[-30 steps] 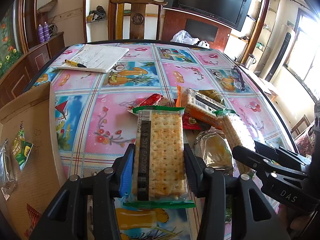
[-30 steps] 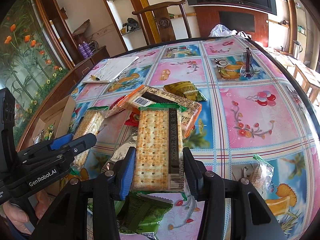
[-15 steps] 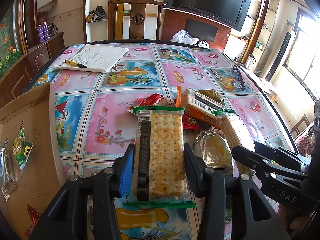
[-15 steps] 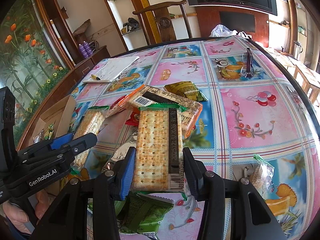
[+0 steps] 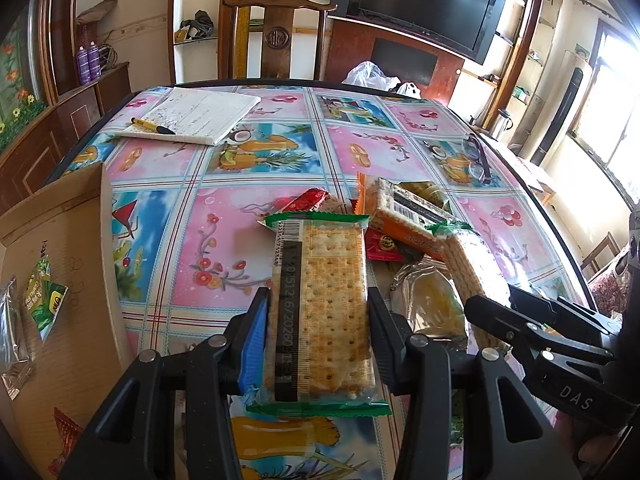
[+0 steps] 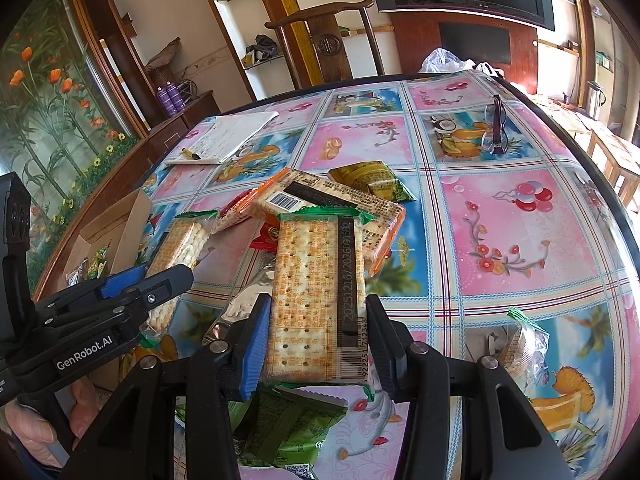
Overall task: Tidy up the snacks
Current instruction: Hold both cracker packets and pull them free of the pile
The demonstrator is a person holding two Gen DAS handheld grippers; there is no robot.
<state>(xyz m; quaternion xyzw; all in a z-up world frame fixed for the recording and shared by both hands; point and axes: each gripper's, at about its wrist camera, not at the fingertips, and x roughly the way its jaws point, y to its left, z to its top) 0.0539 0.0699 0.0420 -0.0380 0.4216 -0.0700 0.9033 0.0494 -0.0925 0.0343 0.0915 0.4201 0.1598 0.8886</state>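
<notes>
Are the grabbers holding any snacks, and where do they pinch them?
Yes. Each gripper's fingers pinch a green-edged cracker pack by its long sides, near the lower end: left pack, right pack.

A glossy, smooth plastic tablecloth printed with pink and blue fruit squares [image 5: 256, 168] covers the table, and the clear shiny film wrapper with green ends around the pale rough crackers [image 5: 320, 304] catches the light. The open brown cardboard box [image 5: 64, 280] looks matt and fibrous, while the crinkled silver foil packet [image 5: 428, 300] is reflective. The black matt plastic gripper fingers [image 6: 388, 352] carry bright metal screws and a ribbed blue pad.
</notes>
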